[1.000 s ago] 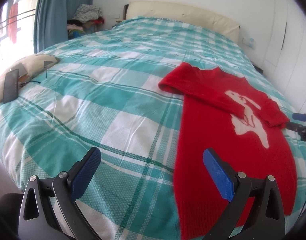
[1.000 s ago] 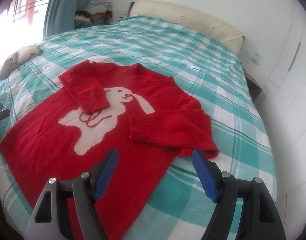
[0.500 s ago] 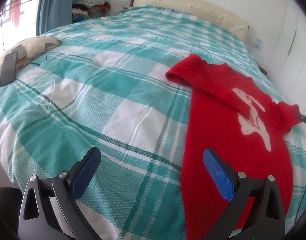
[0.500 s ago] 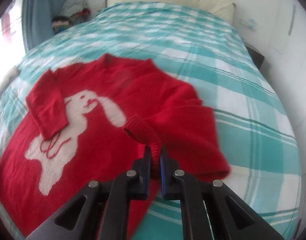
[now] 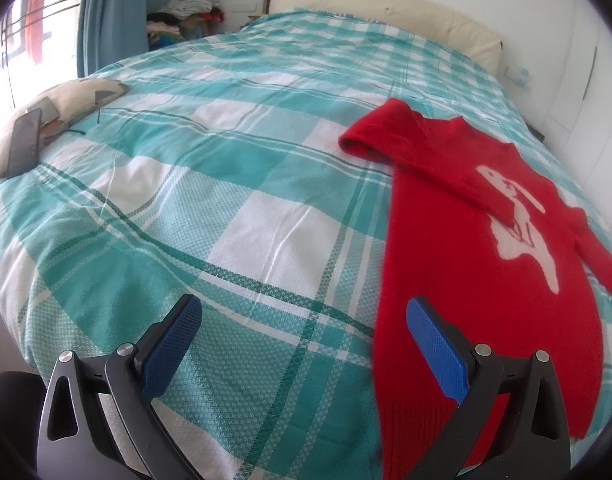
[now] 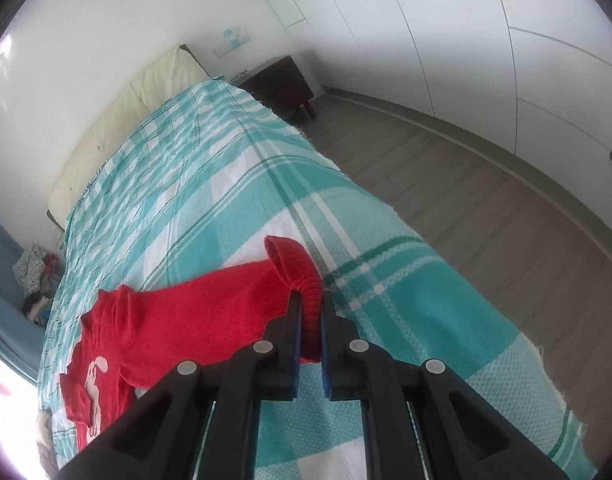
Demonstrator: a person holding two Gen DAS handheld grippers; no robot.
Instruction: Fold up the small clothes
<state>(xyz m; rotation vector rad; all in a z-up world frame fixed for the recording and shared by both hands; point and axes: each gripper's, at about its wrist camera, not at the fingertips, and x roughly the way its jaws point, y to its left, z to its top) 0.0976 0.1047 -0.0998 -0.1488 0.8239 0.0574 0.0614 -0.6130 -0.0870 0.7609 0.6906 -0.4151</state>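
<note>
- The ribbed cuff [image 6: 306, 280] of the red knitted sweater with a white animal motif [image 5: 485, 240] is pinched by the right gripper [image 6: 309, 320].
- The left gripper [image 5: 302, 344] is held with jaws spread above the teal-and-white checked bedspread [image 5: 226, 200].

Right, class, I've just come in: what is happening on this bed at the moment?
A person is folding a red sweater spread on the checked bed cover. The right gripper is shut on the sleeve cuff, holding it out toward the bed's edge. The left gripper is open near the hem, gripping nothing. The other sleeve lies folded across the chest.
</note>
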